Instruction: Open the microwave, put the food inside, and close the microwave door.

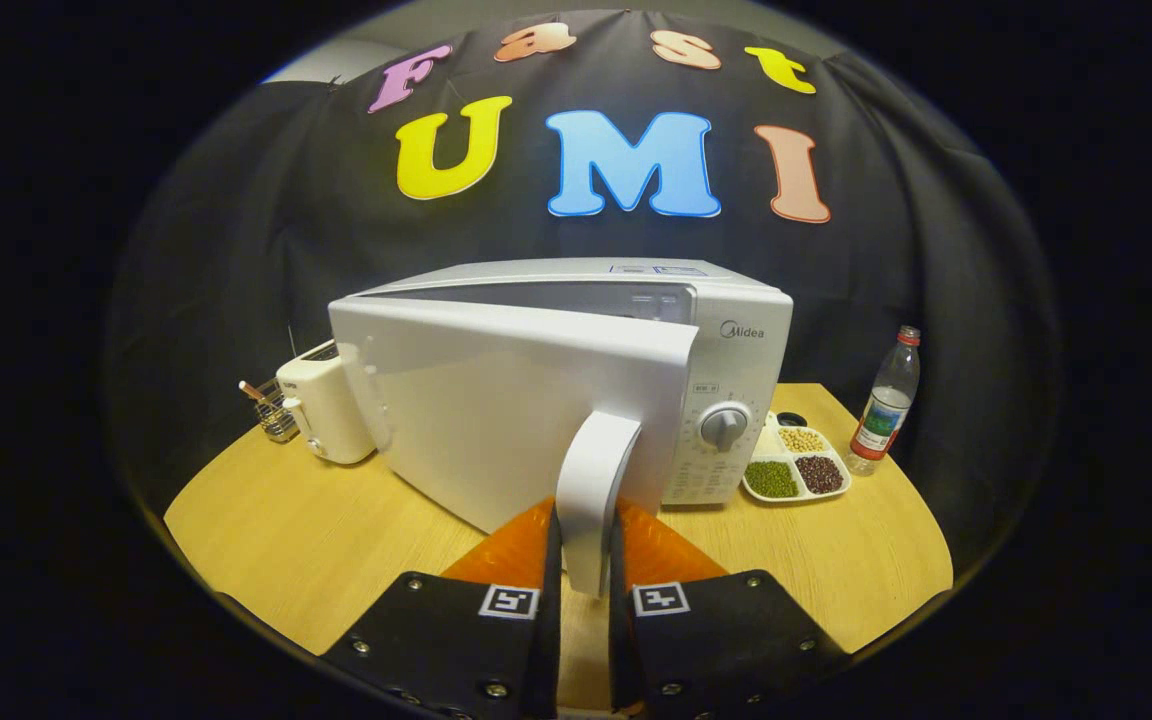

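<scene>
The white microwave (636,330) stands upright on the wooden surface (316,540). Its door (496,400) is swung partly open. The door's handle (591,490) sits between the gripper (586,545) fingers.

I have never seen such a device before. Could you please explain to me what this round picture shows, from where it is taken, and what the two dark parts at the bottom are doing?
The camera rides on a hand-held gripper that a person carries, and it looks forward along the two fingers. Those are the dark parts at the bottom. The lens is a fisheye, so the scene looks round and bent.

The fingers are closed on the white door handle of the microwave, one on each side. The door is swung partly open.

Everything stands on a wooden table. Beside the door's hinge side is a cream toaster, with a small wire basket next to it. On the control side lies a white divided tray holding beans and grains, and beyond it stands a plastic bottle.
</scene>
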`<state>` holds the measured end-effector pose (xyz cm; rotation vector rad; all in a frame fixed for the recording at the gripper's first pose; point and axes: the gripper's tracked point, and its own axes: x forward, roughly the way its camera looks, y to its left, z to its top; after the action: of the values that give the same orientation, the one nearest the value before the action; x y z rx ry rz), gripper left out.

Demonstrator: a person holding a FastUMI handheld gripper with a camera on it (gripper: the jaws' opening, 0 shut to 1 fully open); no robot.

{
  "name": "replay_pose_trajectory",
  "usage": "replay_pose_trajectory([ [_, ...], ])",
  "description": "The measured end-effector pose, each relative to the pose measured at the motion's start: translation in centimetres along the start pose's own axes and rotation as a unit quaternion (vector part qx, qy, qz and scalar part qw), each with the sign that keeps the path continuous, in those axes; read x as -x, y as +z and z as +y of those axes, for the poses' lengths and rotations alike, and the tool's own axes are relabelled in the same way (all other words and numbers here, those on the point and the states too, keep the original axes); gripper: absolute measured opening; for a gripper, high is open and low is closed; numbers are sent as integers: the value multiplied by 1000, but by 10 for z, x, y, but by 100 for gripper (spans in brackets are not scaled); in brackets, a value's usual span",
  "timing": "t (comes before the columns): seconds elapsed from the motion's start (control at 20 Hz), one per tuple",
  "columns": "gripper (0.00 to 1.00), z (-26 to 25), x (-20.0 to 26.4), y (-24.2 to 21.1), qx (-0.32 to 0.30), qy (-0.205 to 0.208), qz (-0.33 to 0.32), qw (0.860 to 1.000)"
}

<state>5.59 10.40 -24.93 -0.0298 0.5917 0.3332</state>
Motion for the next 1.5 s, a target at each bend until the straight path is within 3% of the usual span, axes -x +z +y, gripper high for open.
replay_pose_trajectory([
  [0.4, 23, 61, 48, -21, 60, 11, -5, 998],
  [0.8, 25, 116, 71, -30, 32, -25, -32, 999],
  [1.35, 27, 206, 99, -56, 31, 31, -40, 998],
  [1.5, 27, 232, 108, -66, 42, 74, -34, 996],
])
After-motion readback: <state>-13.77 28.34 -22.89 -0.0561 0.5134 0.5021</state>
